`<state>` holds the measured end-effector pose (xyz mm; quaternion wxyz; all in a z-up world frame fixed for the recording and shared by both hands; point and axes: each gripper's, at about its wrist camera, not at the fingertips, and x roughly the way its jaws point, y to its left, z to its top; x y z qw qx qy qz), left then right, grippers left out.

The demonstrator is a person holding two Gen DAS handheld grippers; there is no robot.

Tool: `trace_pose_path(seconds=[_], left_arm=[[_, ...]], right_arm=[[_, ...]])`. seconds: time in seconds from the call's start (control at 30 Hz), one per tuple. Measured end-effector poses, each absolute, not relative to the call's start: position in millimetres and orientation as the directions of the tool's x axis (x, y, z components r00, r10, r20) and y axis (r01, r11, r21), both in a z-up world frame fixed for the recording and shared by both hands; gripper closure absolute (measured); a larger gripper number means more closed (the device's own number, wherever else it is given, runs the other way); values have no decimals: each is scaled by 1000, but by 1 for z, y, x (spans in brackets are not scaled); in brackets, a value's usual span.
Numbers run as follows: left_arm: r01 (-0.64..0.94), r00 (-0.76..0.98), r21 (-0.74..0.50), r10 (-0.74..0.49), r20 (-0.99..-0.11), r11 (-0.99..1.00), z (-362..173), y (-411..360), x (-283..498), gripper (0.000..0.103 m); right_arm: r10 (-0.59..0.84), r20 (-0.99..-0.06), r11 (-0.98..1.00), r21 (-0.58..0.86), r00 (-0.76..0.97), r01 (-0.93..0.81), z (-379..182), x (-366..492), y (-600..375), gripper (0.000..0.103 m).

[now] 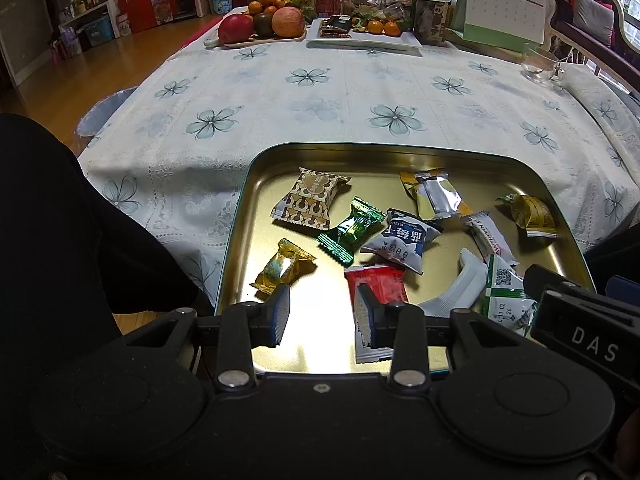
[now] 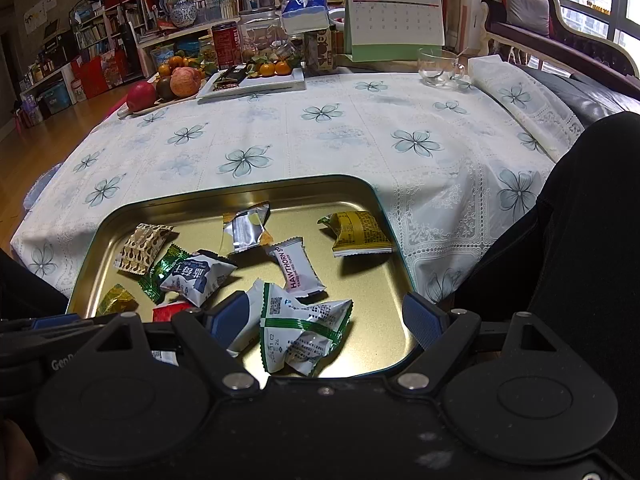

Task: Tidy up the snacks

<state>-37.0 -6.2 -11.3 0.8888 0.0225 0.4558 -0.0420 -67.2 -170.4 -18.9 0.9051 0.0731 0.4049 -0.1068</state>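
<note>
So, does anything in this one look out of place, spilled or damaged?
Nothing spilled or damaged. The snack packets just lie jumbled at all angles in the gold tin, and the green-and-white packet is crumpled. The floral tablecloth looks clean.

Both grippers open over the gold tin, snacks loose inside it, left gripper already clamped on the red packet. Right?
Not quite: the left gripper holds nothing. The left wrist view shows its jaws apart over the gold tin, the red packet lying loose by one finger. Otherwise right: right gripper open, snacks loose inside.
</note>
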Motion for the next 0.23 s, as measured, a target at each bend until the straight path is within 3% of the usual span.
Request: trace_pose_path(seconds=[0.23], left_arm=[[97, 584, -3, -59, -810, 995, -11, -6, -37, 57]], right_arm=[[-134, -747, 967, 44, 651, 250, -18, -67, -171, 15]])
